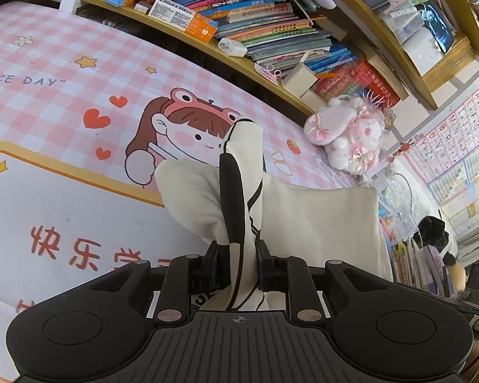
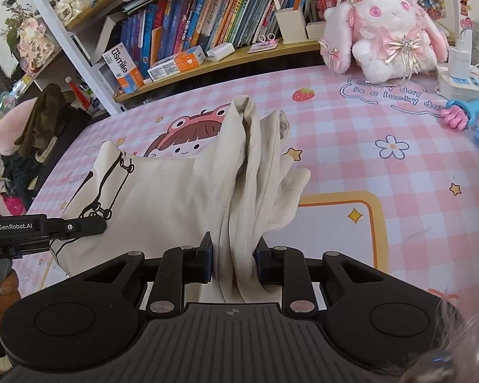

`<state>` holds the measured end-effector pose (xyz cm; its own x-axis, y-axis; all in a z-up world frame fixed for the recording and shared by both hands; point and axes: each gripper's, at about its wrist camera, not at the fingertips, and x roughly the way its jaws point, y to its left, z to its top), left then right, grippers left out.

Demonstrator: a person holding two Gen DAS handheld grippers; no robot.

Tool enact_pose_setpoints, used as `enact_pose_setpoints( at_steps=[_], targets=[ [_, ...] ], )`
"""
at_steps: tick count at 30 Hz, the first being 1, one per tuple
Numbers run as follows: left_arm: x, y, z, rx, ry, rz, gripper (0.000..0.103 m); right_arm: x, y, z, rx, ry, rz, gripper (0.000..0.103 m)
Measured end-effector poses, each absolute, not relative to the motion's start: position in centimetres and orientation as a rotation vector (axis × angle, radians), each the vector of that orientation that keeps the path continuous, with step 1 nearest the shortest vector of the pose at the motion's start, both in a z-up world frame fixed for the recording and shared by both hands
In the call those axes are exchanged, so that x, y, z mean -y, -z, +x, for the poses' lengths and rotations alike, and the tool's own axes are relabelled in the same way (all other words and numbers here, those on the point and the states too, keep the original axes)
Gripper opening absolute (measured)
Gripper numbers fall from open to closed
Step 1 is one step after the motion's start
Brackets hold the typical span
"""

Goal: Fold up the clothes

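Left wrist: our left gripper (image 1: 239, 258) is clamped on the shirt (image 1: 319, 217), lifting its printed edge off the mat (image 1: 64, 102). Right wrist: our right gripper (image 2: 234, 261) pinches bunched cloth — two holds likely keep it spread for folding.

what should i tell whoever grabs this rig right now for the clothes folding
Left gripper: shut on a printed edge of the cream cotton garment with black line drawing, held up off the mat.
Right gripper: shut on a bunched, ribbed part of the same garment.
The garment's middle sags onto the pink checked cartoon desk mat; the pink-and-white plush rabbit sits at the back, clear of the garment.
Done: both ends gripped and lifted.
Left: no tidy fold visible yet; probably spread it flat, fold, then release.
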<state>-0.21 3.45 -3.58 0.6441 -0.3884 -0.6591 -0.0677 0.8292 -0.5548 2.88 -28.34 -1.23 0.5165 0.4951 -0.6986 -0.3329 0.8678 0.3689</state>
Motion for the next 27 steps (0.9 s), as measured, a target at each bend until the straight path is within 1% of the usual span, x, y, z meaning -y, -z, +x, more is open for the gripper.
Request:
enact_pose_setpoints(
  at_steps=[18, 27],
  targets=[
    [-13.2, 3.7, 1.8, -0.866, 0.301, -0.606, 0.020, 19.0, 0.4, 1.9, -0.881, -0.407, 0.182, 0.022],
    [-18.3, 3.4, 5.6, -0.835, 0.333, -0.635, 0.020, 14.1, -0.3, 4.4, -0.854, -0.409, 0.186, 0.022]
  ],
)
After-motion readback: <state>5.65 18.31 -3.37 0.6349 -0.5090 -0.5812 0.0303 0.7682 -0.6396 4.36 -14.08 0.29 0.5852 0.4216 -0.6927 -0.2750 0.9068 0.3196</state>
